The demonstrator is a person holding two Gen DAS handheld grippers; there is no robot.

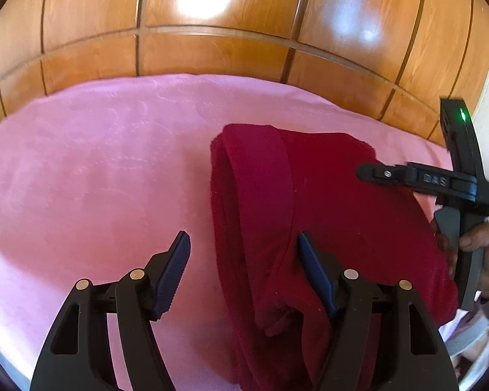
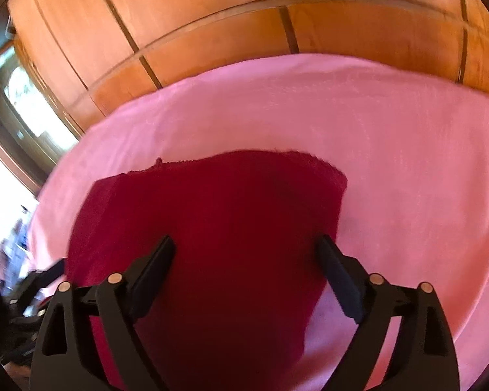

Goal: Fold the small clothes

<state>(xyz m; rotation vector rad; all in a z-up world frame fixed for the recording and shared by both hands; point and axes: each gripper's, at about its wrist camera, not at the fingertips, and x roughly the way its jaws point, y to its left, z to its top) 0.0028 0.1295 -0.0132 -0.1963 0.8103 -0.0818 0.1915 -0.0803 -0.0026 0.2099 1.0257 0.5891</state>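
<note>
A dark red garment (image 1: 342, 211) lies folded on a pink blanket (image 1: 97, 163), with a thick rolled fold along its left side. My left gripper (image 1: 243, 241) stands open over that fold. Its left finger is above the blanket and its right finger above the cloth, and neither pad presses on anything. One finger (image 1: 391, 174) of the right gripper shows from the side over the garment's far right part. In the right wrist view, my right gripper (image 2: 245, 242) is wide open above the near part of the red garment (image 2: 228, 202), holding nothing.
A glossy wooden wardrobe (image 1: 212, 49) rises right behind the blanket's far edge. A hand (image 1: 482, 238) grips the right tool at the frame's right. Bare pink blanket (image 2: 407, 163) spreads to the right of the garment. A window (image 2: 26, 107) is at far left.
</note>
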